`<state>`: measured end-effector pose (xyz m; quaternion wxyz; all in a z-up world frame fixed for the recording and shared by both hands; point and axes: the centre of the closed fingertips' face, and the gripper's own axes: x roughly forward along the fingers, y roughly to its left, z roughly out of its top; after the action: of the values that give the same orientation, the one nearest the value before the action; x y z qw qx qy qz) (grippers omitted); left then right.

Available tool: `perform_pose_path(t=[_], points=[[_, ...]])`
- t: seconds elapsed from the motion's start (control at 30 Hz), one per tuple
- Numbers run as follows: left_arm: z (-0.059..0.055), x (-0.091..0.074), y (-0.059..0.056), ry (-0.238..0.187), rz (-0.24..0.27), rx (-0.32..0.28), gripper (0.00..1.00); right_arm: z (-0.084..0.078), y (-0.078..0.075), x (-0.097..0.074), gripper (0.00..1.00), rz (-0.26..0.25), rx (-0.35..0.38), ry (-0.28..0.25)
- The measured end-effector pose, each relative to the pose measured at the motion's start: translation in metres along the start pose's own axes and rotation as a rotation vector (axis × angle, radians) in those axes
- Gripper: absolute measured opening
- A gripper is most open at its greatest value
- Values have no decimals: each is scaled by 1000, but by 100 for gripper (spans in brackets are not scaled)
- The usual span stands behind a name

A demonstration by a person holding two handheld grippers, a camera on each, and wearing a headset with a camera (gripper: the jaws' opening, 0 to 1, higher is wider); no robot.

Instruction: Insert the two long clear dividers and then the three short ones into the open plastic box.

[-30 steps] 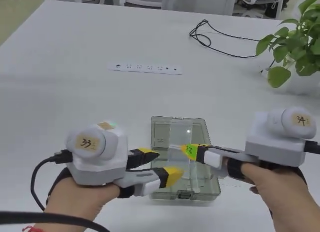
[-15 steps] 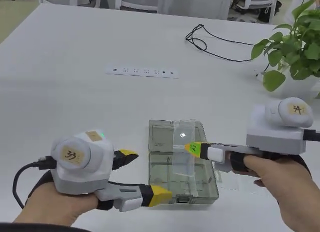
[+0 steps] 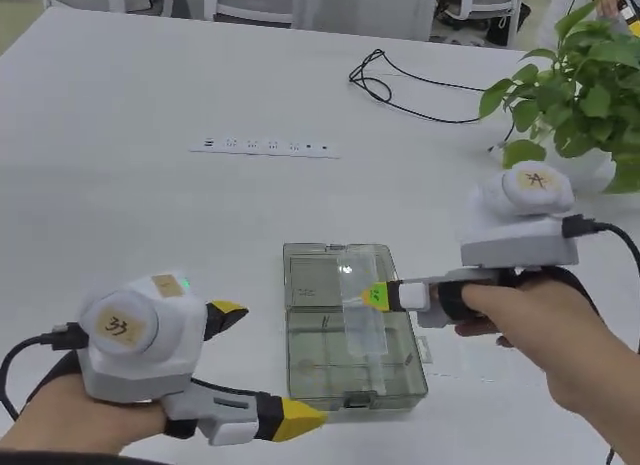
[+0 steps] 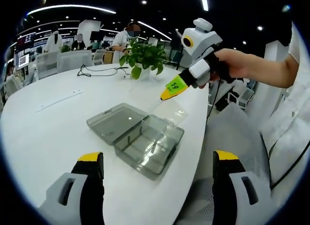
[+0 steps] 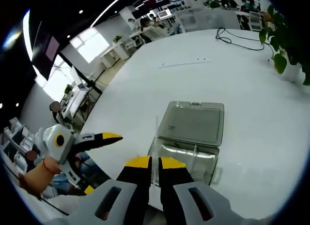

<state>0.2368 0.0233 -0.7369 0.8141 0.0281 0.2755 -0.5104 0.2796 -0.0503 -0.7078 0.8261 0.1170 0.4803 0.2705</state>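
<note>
Head view: above, looking down and forward over the counter (image 3: 120, 105). Gripper views: low, near, facing each other across the open plastic box (image 4: 118, 121), shared by all.

Left gripper (image 3: 270, 363) agape, right gripper (image 3: 375, 296) pinched

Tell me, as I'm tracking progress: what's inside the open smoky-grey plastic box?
The smoky-grey plastic box shows a faint upright clear strip, perhaps a fitted divider. The long clear divider, pinched by the right gripper, covers part of the floor.
</note>
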Motion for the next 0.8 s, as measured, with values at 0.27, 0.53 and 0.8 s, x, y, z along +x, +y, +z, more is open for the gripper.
perform_pose_path(t=[0.27, 0.53, 0.8], points=[[-5, 2, -2, -2, -40, 29, 100, -9, -3, 13, 7, -47, 78, 96], [-7, 4, -3, -9, -64, 42, 100, -26, -23, 35, 7, -78, 169, 191], [-8, 5, -2, -19, -73, 37, 100, -33, -32, 50, 7, -96, 211, 240]])
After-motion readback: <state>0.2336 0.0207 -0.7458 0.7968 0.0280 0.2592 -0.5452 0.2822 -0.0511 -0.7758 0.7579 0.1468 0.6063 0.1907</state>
